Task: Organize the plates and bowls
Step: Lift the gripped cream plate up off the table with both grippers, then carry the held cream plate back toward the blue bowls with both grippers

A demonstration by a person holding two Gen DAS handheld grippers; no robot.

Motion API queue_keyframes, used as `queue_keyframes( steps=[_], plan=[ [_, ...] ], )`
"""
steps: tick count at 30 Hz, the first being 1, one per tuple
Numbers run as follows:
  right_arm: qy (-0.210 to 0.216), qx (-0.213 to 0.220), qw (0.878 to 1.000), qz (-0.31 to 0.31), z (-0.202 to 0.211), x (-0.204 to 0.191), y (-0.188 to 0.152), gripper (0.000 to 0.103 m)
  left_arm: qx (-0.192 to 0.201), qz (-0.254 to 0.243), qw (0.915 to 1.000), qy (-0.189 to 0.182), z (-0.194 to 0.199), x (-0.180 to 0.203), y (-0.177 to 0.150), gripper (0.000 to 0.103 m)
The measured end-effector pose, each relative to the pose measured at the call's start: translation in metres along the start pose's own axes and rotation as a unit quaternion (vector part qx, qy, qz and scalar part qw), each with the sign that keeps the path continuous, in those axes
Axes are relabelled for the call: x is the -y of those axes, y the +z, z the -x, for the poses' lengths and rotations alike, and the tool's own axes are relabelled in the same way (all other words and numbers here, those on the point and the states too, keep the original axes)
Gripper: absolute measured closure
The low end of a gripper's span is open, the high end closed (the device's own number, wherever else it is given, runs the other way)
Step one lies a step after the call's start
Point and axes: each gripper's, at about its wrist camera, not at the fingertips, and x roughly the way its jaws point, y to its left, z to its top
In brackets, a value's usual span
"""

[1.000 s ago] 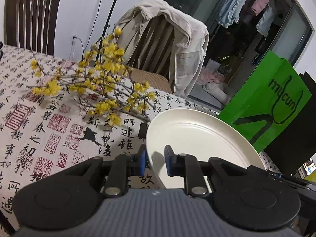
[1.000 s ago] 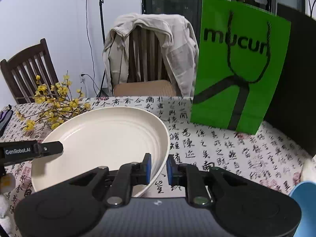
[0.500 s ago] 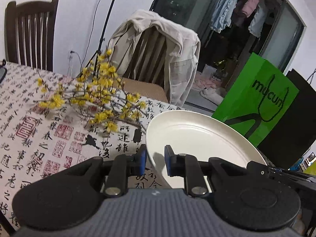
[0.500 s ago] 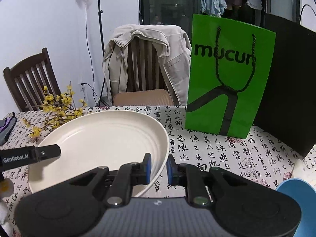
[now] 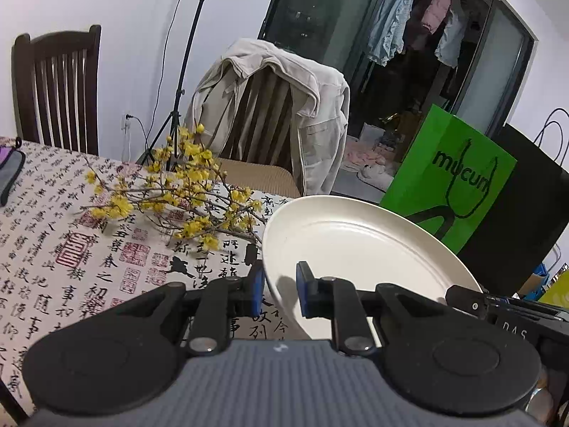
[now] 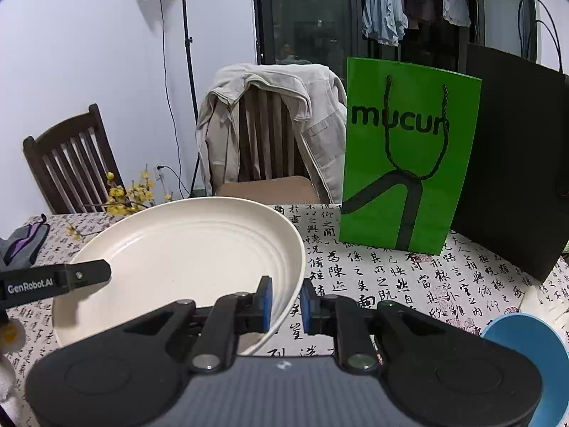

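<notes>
A large cream plate (image 5: 359,245) (image 6: 185,249) hangs above the calligraphy-print tablecloth (image 5: 53,249), held at two sides. My left gripper (image 5: 279,293) is shut on the plate's left rim, the rim clamped between its blue pads. On the opposite side my right gripper (image 6: 286,302) is shut on the right rim. Each wrist view shows the other gripper's black body at the plate's far edge. A blue bowl (image 6: 526,363) sits at the lower right of the right wrist view, partly cut off.
Yellow flowering branches (image 5: 177,192) lie on the table left of the plate. A green paper bag (image 6: 409,156) and a black bag (image 6: 515,156) stand at the far right. Two wooden chairs, one draped with a beige jacket (image 5: 277,114), stand behind the table.
Both grippers have risen together with the plate clamped between them; the table and flowers have dropped lower in both views. Grips unchanged.
</notes>
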Motion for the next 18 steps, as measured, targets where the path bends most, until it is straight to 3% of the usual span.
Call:
queue_keyframes(
  steps=[18],
  plan=[
    [0.014, 0.036, 0.999, -0.004, 0.063, -0.023, -0.015, 0.087, 0.02, -0.011, 0.9997, -0.003, 0.07, -0.007, -0.009, 0.084]
  ],
)
